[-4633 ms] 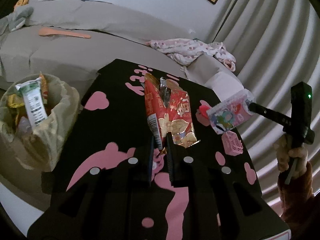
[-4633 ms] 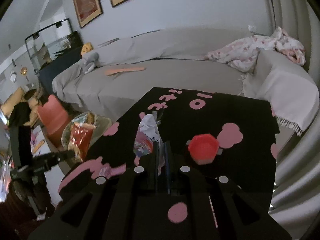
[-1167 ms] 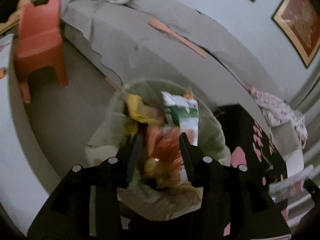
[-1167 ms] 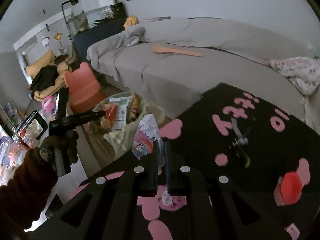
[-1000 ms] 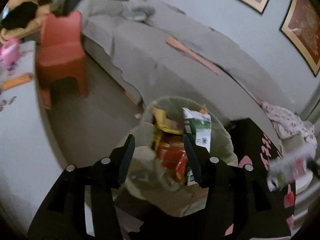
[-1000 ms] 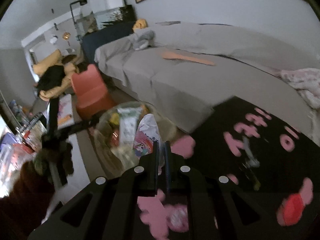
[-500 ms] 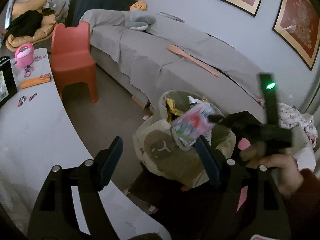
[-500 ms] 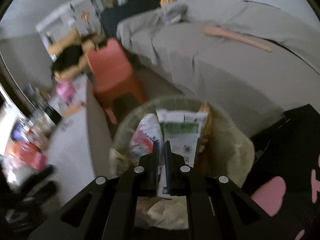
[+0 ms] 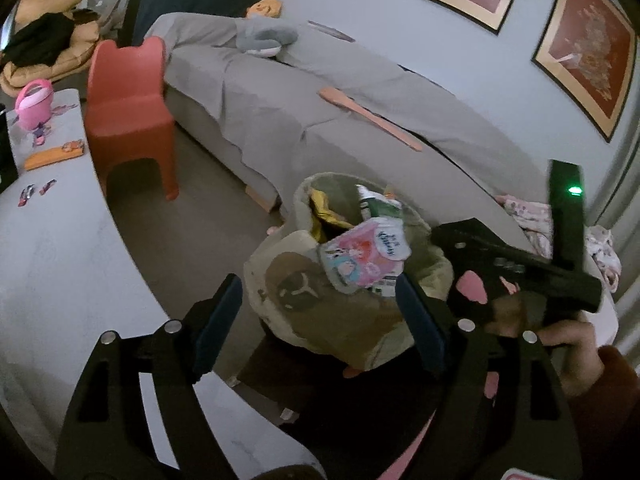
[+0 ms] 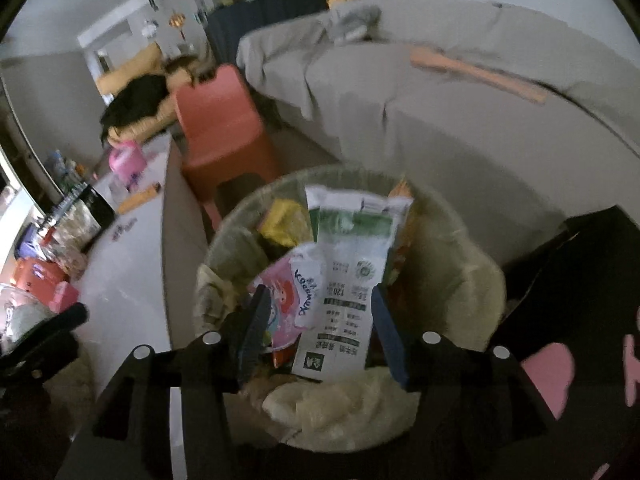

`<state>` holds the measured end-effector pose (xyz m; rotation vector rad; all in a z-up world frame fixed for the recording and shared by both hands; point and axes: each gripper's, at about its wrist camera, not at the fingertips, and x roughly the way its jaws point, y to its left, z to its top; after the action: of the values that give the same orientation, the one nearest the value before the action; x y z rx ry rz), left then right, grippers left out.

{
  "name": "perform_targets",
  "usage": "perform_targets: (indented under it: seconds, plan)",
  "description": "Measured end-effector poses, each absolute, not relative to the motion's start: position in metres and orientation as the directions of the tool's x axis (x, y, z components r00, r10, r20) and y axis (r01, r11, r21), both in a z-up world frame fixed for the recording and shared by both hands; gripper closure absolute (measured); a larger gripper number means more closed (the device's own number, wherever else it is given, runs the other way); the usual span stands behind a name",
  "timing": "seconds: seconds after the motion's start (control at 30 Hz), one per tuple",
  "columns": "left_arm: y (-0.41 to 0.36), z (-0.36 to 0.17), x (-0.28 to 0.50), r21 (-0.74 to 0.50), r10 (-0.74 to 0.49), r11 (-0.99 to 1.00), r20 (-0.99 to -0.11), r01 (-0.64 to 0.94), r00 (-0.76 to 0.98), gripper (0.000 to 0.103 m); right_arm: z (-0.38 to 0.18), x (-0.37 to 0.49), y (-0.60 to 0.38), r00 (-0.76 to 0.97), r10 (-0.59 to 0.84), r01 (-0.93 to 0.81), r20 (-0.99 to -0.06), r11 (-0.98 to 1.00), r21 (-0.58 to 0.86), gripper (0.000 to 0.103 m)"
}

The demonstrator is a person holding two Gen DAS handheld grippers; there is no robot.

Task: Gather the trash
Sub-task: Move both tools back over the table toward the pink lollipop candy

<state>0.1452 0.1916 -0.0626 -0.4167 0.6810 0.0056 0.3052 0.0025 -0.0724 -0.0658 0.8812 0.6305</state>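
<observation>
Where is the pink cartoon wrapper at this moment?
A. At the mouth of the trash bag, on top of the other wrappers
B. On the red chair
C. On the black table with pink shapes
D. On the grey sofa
A: the pink cartoon wrapper lies on the other wrappers at the mouth of the trash bag, between the opening jaws of the right gripper.

Bin (image 10: 472, 264) mouth crowded with wrappers (image 10: 352, 264), red chair (image 9: 128, 108) and sofa (image 9: 280, 104) behind, open floor (image 9: 180, 232) between

Home living room, grey covered sofa (image 9: 320, 92), framed pictures (image 9: 584, 40), child's red chair (image 9: 128, 108)
</observation>
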Motion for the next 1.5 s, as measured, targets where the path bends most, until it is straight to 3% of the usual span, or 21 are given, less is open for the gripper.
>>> perform_targets:
  seconds: [0.13, 0.37, 0.57, 1.0, 1.07, 1.17, 1.5]
  plan:
    - [0.177, -0.062, 0.147, -0.387, -0.175, 0.918, -0.594, -0.088, 0.786, 0.025, -0.043, 0.278, -0.046, 0.580, 0.419, -0.473, -0.699, 0.872, 0.130, 0.053]
    - [0.135, -0.068, 0.156, -0.394, -0.276, 0.919, -0.600, 0.022, 0.751, 0.023, -0.032, 0.249, -0.182, 0.667, 0.207, -0.221, -0.716, 0.972, 0.075, 0.053]
    - [0.093, -0.073, 0.163, -0.392, -0.369, 0.910, -0.610, 0.137, 0.701, 0.018, -0.061, 0.247, -0.280, 0.609, 0.176, -0.052, -0.774, 0.982, 0.182, 0.053]
    - [0.045, -0.083, 0.163, -0.380, -0.450, 0.890, -0.651, 0.251, 0.611, 0.014, -0.113, 0.297, -0.297, 0.537, 0.114, 0.090, -0.836, 0.977, 0.192, 0.053]
    - [0.043, -0.086, 0.162, -0.382, -0.461, 0.886, -0.657, 0.263, 0.597, 0.013, -0.112, 0.296, -0.294, 0.525, 0.130, 0.059, -0.841, 0.980, 0.188, 0.073]
    - [0.037, -0.090, 0.162, -0.394, -0.481, 0.876, -0.660, 0.280, 0.578, 0.013, -0.097, 0.281, -0.287, 0.545, 0.097, 0.030, -0.833, 0.990, 0.135, 0.081]
    - [-0.024, -0.094, 0.173, -0.373, -0.591, 0.795, -0.656, 0.478, 0.470, 0.013, -0.021, 0.186, -0.307, 0.670, 0.096, -0.020, -0.736, 0.994, 0.111, 0.084]
